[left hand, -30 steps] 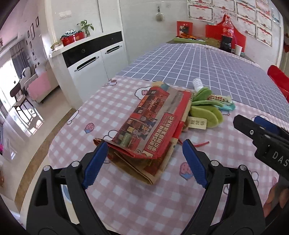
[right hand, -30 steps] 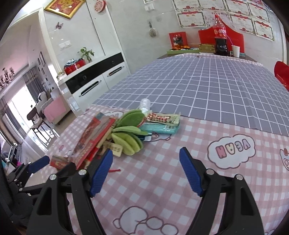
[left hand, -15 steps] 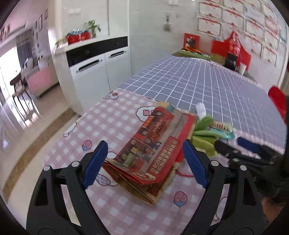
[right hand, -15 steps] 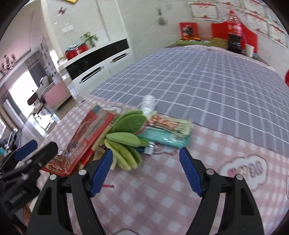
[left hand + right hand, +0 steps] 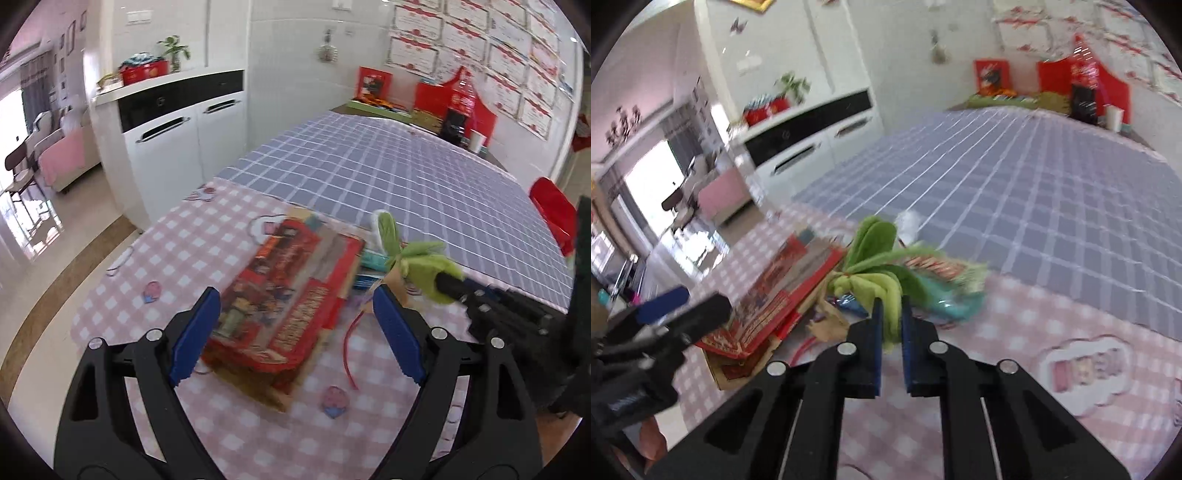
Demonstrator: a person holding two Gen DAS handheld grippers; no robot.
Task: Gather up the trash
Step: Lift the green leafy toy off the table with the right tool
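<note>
Soft, matt green cloth leaves [image 5: 886,291] bunch between the right claw [image 5: 891,325]'s blue rubbery pads. Left of that claw lies a glossy printed red paper bag [image 5: 288,306]. Beneath, the bench [image 5: 229,254] wears smooth checked cloth.

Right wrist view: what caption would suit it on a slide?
Right gripper, just closed, pinches a green leafy bundle beside a red paper bag on the pink checked tablecloth.

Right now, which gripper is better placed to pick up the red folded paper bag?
The left gripper: its jaws stand open with the red folded paper bag lying just ahead between them. The right gripper is busy, shut on the green leaf-shaped thing.
</note>
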